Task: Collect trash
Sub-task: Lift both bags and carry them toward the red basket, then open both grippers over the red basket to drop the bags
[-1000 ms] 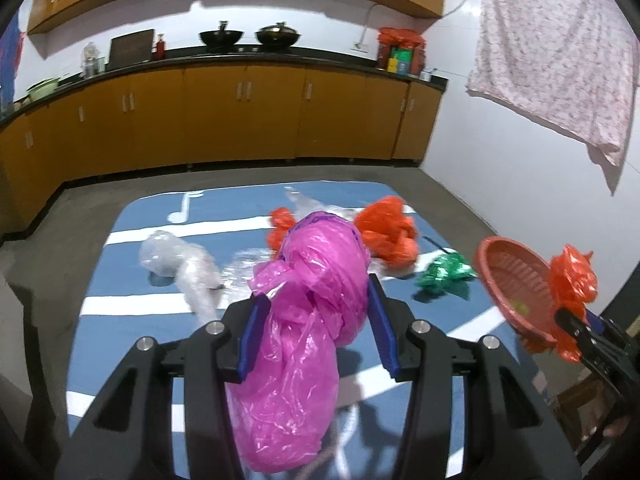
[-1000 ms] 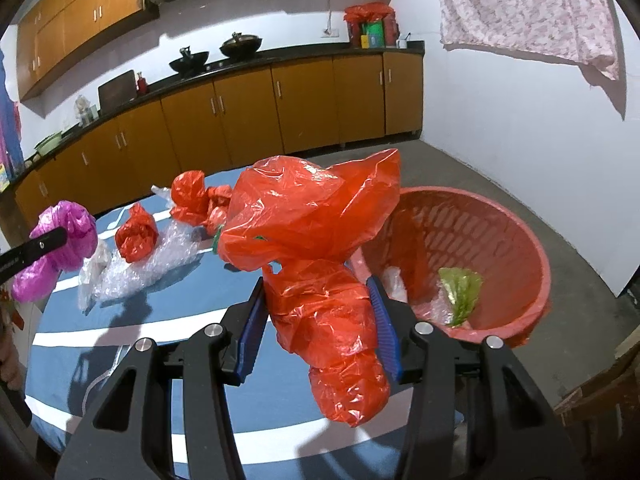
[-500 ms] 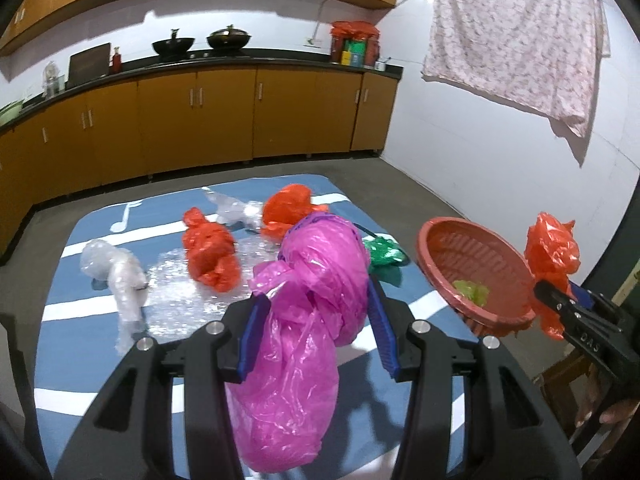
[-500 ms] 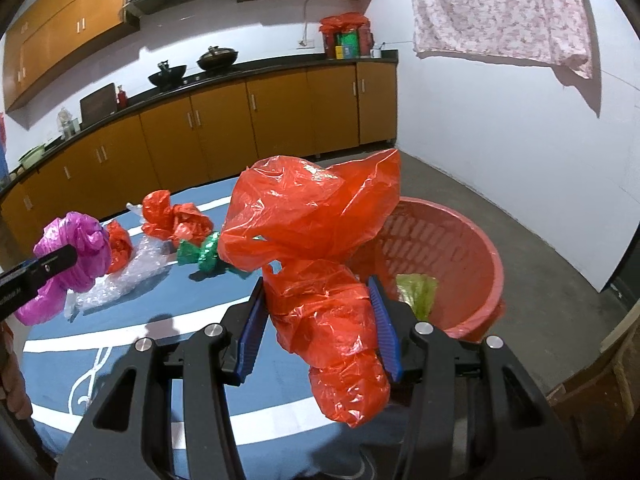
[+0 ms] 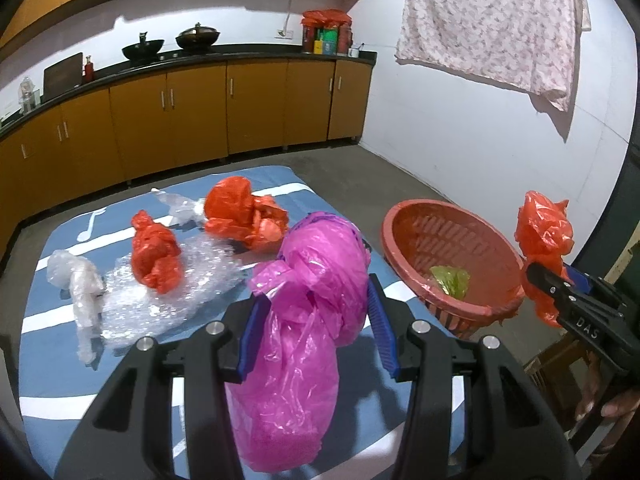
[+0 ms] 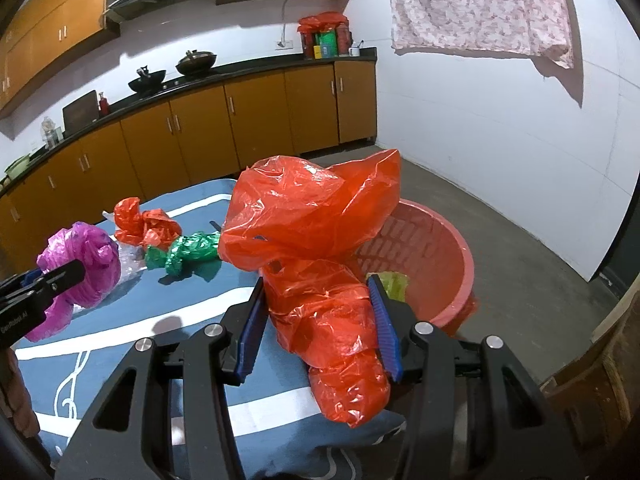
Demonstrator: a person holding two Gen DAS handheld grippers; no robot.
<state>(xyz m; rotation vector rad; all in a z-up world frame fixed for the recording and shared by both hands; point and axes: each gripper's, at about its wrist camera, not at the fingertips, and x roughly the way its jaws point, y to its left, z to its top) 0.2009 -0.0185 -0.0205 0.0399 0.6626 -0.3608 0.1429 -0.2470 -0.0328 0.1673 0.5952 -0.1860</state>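
Note:
My left gripper point(image 5: 316, 320) is shut on a magenta plastic bag point(image 5: 308, 320) and holds it above the blue striped table point(image 5: 52, 312). My right gripper point(image 6: 320, 316) is shut on an orange-red plastic bag point(image 6: 316, 240), beside the red basket point(image 6: 436, 240). The basket point(image 5: 404, 216) holds a green scrap point(image 5: 450, 280) and stands off the table's right edge. On the table lie two orange-red bags point(image 5: 156, 256) point(image 5: 240, 216), bubble wrap point(image 5: 160, 300), a clear bag point(image 5: 76, 280) and a green bag point(image 6: 188, 252). The right gripper also shows in the left wrist view point(image 5: 548, 280), the left gripper in the right wrist view point(image 6: 52, 284).
Wooden kitchen cabinets point(image 5: 200, 112) with a dark counter run along the back wall. A floral cloth point(image 5: 492, 20) hangs on the white right wall. Grey floor point(image 6: 520, 240) lies around the basket. A wooden piece point(image 6: 600, 380) stands at the lower right.
Both grippers have swung rightward toward the basket with their bags still held. The basket sits nearer the middle of the left view, and the table's trash has shifted left.

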